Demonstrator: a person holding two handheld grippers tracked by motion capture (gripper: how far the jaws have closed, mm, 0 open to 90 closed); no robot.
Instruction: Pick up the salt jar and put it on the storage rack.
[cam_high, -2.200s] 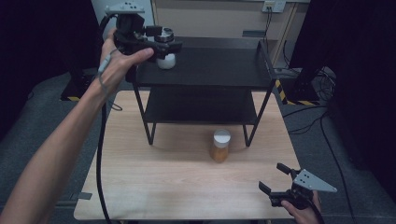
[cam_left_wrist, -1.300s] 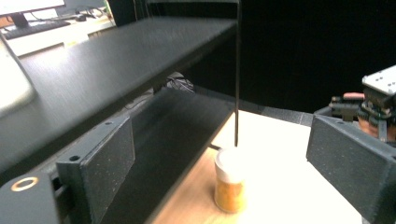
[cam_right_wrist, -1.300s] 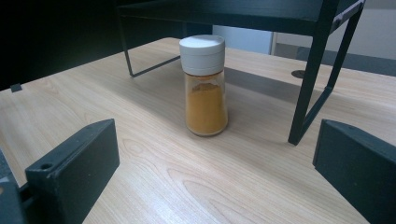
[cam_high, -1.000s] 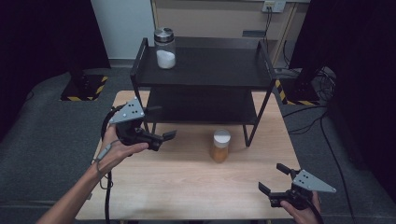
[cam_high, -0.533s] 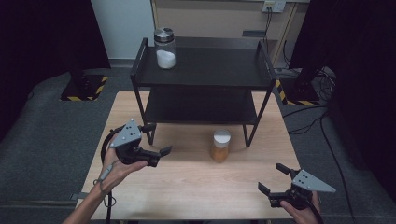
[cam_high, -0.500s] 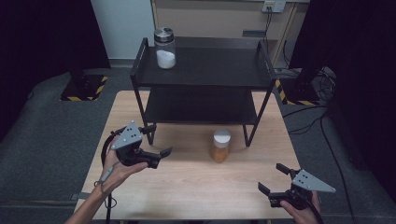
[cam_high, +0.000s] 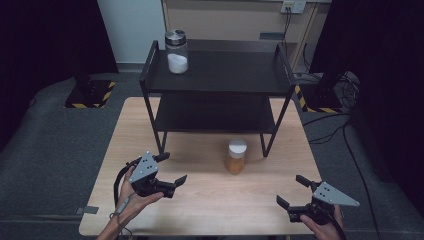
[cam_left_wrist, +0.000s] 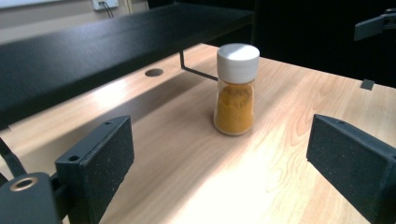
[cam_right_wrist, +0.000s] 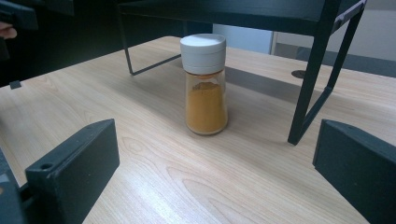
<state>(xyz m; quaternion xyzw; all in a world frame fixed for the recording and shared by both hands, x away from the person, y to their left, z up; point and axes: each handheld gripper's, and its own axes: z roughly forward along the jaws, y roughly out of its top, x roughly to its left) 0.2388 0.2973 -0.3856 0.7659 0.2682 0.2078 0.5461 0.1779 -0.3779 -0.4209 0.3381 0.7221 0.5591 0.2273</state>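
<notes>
Left gripper (cam_high: 170, 172) jaws wide apart, nothing between them, aimed at spice jar (cam_high: 236, 156). Right gripper (cam_high: 292, 192) jaws likewise spread and empty. Jar upright on table (cam_high: 210, 200), between both grippers, just in front of black shelf rack (cam_high: 215, 75).

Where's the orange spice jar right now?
The orange spice jar stands upright on the wooden table, just in front of the black shelf rack, beside its front right leg.
</notes>
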